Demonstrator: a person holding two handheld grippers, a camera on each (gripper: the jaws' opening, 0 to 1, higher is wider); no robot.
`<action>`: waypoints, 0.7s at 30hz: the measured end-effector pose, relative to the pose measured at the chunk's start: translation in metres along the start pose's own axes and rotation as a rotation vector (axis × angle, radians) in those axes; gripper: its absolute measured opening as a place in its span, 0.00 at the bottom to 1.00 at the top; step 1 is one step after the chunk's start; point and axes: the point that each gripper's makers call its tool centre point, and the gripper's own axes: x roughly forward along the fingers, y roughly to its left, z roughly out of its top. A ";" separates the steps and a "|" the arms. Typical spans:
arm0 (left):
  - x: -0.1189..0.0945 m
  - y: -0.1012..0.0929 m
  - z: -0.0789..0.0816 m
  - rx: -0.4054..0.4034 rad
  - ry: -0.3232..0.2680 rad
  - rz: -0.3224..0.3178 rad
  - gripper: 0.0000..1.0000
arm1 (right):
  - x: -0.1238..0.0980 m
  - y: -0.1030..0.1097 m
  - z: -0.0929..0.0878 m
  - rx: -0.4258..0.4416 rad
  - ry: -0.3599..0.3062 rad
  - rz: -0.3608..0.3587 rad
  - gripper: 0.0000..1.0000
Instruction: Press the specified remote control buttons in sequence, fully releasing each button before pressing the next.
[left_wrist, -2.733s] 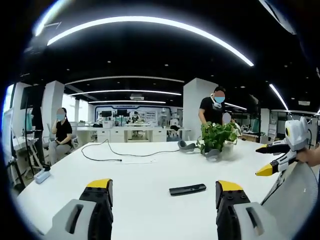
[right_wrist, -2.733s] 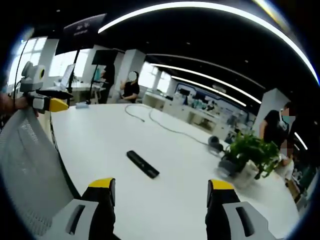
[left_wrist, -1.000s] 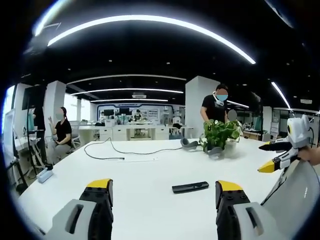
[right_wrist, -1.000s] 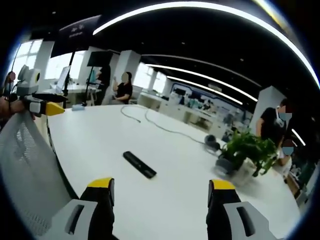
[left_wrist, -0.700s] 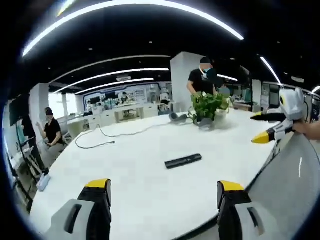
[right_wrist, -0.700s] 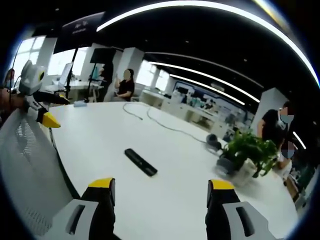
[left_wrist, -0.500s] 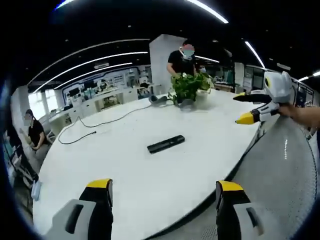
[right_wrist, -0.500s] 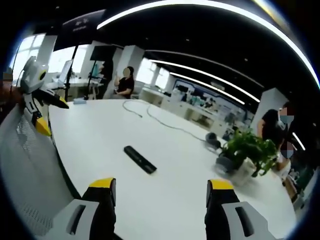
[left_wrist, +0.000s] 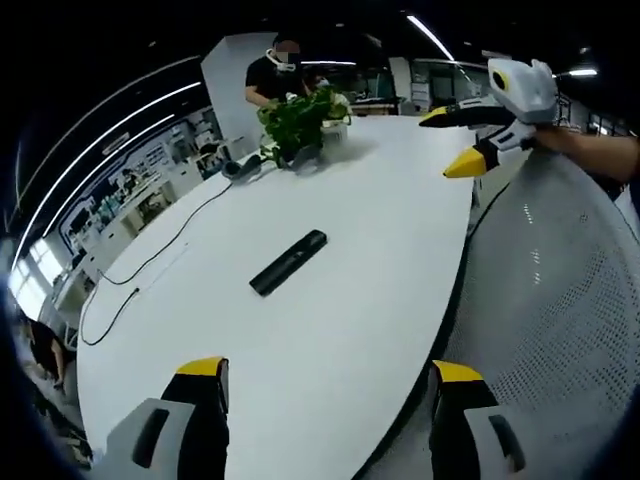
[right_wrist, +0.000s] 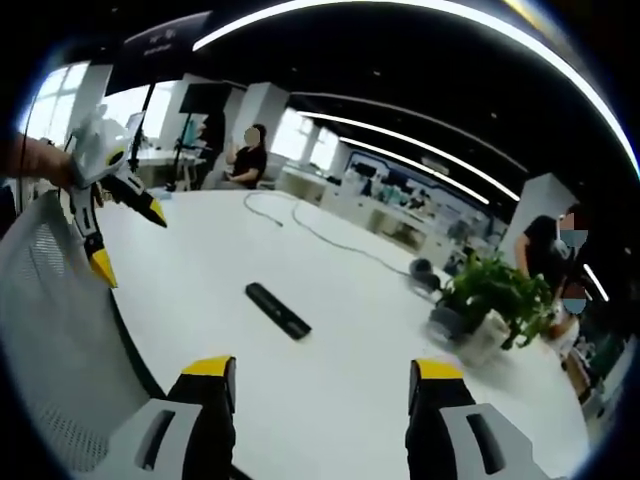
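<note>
While both tongs (left_wrist: 327, 375) (right_wrist: 322, 375) gape empty, the remote (left_wrist: 288, 262) lies untouched.

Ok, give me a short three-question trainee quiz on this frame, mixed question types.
1. True or false: the left claw is shut on the remote control.
2. Multiple choice: the potted plant stands A) on the white table, beyond the remote; B) on the mesh chair back; C) on the floor.
3. Fill in: the cable lies on the ____.

Key: 1 false, both claws are open and the remote lies untouched on the table; 2 A; 3 table.
</note>
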 end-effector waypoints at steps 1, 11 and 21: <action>0.004 0.001 0.001 -0.004 0.004 -0.012 0.85 | 0.000 -0.001 0.000 0.001 0.000 -0.004 0.68; 0.037 0.007 0.011 -0.039 0.026 -0.112 0.85 | 0.001 -0.003 -0.009 0.014 0.036 -0.006 0.65; 0.064 0.027 0.032 -0.099 0.007 -0.183 0.85 | 0.003 -0.002 -0.017 0.064 0.068 0.011 0.62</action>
